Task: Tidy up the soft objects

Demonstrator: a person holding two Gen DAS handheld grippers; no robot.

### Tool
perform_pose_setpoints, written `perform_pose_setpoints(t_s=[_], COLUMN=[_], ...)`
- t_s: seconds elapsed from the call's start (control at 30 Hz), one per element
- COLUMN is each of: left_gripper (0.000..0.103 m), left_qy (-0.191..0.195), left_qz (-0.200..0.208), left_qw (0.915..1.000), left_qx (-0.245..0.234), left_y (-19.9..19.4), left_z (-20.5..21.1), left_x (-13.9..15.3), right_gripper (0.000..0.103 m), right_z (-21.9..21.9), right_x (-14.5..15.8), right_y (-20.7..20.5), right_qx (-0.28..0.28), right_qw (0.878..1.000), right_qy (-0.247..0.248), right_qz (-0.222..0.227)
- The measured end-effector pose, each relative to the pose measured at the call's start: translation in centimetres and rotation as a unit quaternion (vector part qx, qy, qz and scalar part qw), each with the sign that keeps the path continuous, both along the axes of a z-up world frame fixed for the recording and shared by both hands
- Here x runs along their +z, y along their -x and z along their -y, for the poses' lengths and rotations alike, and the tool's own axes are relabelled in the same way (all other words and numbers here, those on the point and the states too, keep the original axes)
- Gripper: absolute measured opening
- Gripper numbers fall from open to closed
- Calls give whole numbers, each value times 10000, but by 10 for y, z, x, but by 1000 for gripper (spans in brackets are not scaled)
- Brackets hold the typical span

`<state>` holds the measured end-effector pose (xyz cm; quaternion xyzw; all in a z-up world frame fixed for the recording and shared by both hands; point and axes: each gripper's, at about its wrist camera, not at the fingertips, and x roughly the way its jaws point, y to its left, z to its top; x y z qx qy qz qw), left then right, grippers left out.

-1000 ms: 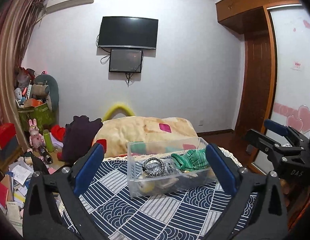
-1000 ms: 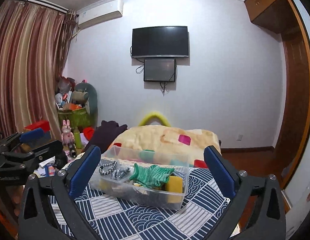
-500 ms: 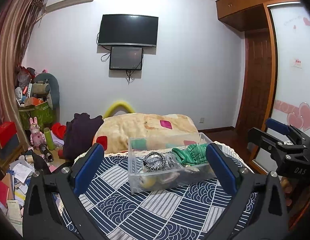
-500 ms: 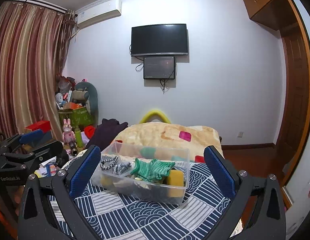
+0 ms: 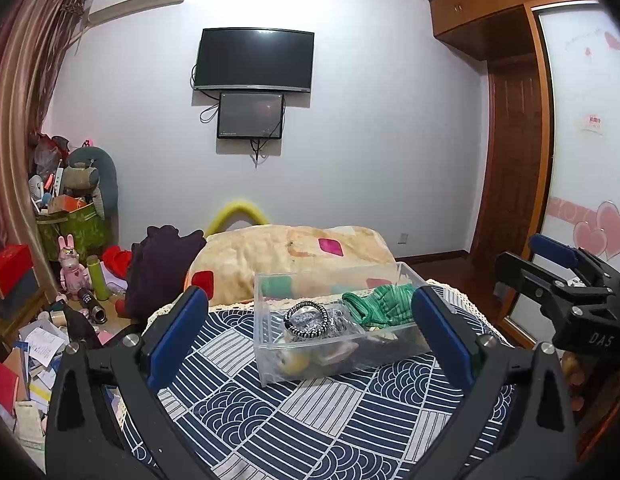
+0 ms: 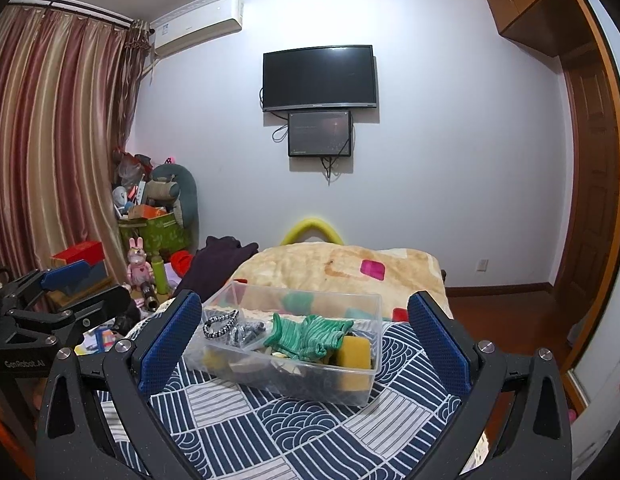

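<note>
A clear plastic box (image 5: 270,364) (image 6: 366,380) stands on a table with a navy and white patterned cloth (image 5: 294,420) (image 6: 270,428). In it lie a green striped cloth (image 5: 380,305) (image 6: 302,336), a black-and-white bead bracelet (image 5: 306,319) (image 6: 220,323), a yellow sponge (image 6: 353,353) and other small items. My left gripper (image 5: 310,320) is open and empty, held above the table in front of the box. My right gripper (image 6: 304,328) is open and empty, also before the box. Each gripper shows at the edge of the other's view.
Behind the table is a bed with a cream blanket (image 5: 294,252) and a dark purple garment (image 5: 158,268). Clutter, a green bin (image 5: 76,228) and papers fill the floor at the left. A wooden door (image 5: 510,160) and wardrobe stand at the right.
Both grippers have drawn back and tilted slightly, so the box sits a little lower and farther in both views. Both stay open and empty.
</note>
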<state>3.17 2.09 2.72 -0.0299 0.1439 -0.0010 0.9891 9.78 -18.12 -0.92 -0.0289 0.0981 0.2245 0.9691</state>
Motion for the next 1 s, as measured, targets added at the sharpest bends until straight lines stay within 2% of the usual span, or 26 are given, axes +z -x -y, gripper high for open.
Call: perform_pose_setpoints(t_s=[1.0], left_gripper=[103], left_qy=[-43], left_qz=[51], left_qw=[10000], left_qx=[-15], left_y=[2], left_z=[4], left_x=[-2], right_gripper=[103], right_z=[1], right_x=[3], right_y=[0], right_qx=[18], right_qw=[10000], right_qy=[-64], right_qz=[-44])
